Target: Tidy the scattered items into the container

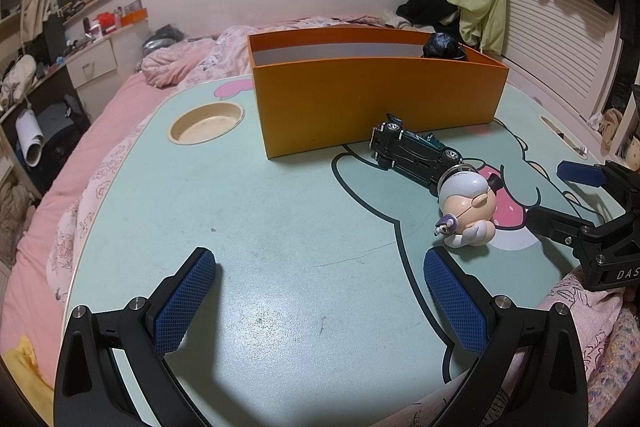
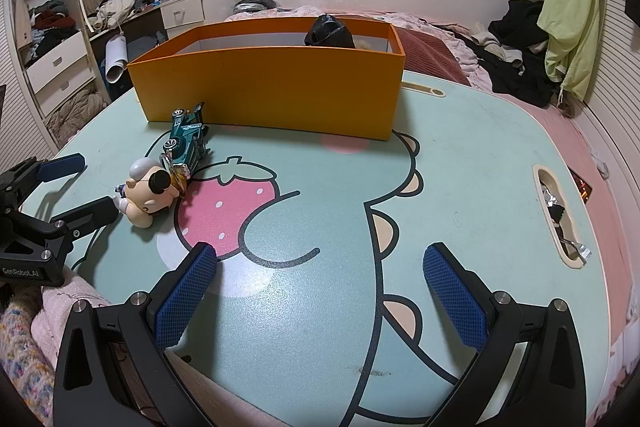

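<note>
Partly done. Black crumpled bundle (image 2: 330, 31) already inside orange rectangular cardboard container (image 2: 272, 93). Outstanding on mint cartoon-print worktop (image 1: 248, 211): overturned teal toy car (image 1: 416, 153) just before container, touching pale bald figurine (image 1: 468, 209). Left claw (image 1: 320, 307) and right claw (image 2: 320, 303) both spread wide, empty.

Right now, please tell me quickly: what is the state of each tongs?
Left tongs: open, holding nothing.
Right tongs: open, holding nothing.

toy car (image 1: 416, 151) before box (image 1: 372, 99), figurine (image 1: 468, 207) beside
</note>
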`<action>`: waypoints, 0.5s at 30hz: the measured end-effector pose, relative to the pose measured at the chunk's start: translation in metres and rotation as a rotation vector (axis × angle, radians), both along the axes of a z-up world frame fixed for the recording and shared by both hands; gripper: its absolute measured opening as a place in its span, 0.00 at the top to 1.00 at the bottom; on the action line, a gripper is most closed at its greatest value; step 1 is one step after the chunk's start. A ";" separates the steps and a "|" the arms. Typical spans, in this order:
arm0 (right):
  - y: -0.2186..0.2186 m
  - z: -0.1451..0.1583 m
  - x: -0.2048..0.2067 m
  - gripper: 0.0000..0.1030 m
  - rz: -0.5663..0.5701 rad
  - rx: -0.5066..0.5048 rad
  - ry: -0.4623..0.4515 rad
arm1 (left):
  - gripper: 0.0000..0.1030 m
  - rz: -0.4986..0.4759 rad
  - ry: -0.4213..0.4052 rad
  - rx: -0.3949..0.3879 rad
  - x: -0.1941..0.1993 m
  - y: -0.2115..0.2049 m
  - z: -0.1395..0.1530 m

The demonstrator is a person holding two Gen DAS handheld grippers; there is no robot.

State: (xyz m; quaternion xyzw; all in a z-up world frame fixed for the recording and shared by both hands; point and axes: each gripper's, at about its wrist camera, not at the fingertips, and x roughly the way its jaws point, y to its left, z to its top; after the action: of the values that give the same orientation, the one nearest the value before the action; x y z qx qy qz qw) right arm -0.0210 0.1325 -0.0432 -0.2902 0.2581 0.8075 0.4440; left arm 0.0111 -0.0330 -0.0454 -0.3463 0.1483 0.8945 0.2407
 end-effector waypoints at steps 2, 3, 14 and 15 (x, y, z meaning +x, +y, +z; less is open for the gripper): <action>0.000 0.000 0.000 0.00 -0.001 0.000 0.000 | 0.00 0.000 0.000 0.000 0.000 0.000 0.000; 0.000 0.000 0.000 0.00 -0.001 0.000 0.000 | 0.00 0.000 0.000 0.000 0.000 0.000 0.000; -0.001 0.001 -0.001 0.00 -0.005 0.001 0.003 | 0.00 0.000 -0.001 0.002 0.000 -0.001 0.000; -0.001 0.001 -0.001 0.00 -0.004 0.001 0.008 | 0.00 0.000 0.000 0.001 0.000 0.000 0.000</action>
State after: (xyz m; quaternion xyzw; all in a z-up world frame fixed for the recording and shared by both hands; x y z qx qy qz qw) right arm -0.0225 0.1319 -0.0419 -0.2864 0.2600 0.8080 0.4445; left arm 0.0111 -0.0335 -0.0456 -0.3464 0.1476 0.8945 0.2410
